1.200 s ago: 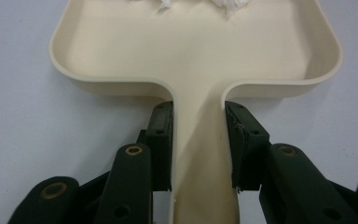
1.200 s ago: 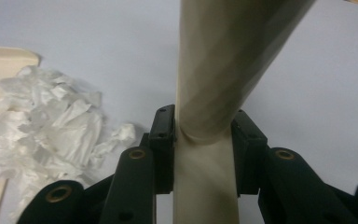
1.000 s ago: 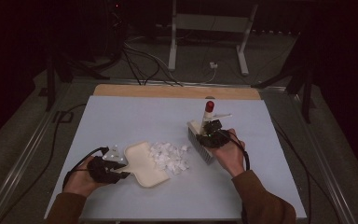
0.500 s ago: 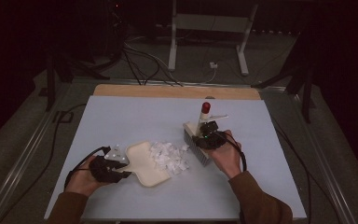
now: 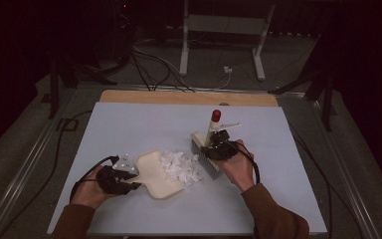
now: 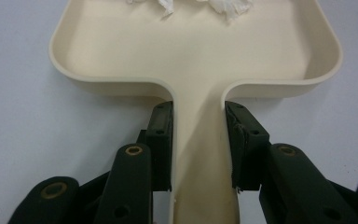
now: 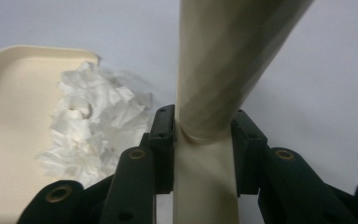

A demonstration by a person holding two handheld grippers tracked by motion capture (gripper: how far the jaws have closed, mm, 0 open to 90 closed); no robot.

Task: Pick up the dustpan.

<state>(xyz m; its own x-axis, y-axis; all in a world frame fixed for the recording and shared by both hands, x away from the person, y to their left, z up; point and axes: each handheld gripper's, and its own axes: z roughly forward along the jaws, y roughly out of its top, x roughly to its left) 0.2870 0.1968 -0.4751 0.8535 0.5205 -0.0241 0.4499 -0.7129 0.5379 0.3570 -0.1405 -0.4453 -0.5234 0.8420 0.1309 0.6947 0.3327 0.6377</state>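
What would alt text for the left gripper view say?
Black tongs clamp the handle of a cream dustpan lying on a pale table. A few white paper scraps sit at the pan's far edge.

cream dustpan (image 5: 157, 174) flat on table, white paper scraps (image 5: 181, 167) at its mouth, brush (image 5: 206, 152) upright beside

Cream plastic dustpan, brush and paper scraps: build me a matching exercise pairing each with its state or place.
Things:
1. cream plastic dustpan
2. cream hand brush with red-tipped handle
3. white crumpled paper scraps
4. pale blue table top

States:
A. piled at the pan's open mouth
B. handle clamped by left gripper
C. bears everything
D. handle clamped by right gripper

Pairs: 1-B, 2-D, 3-A, 4-C
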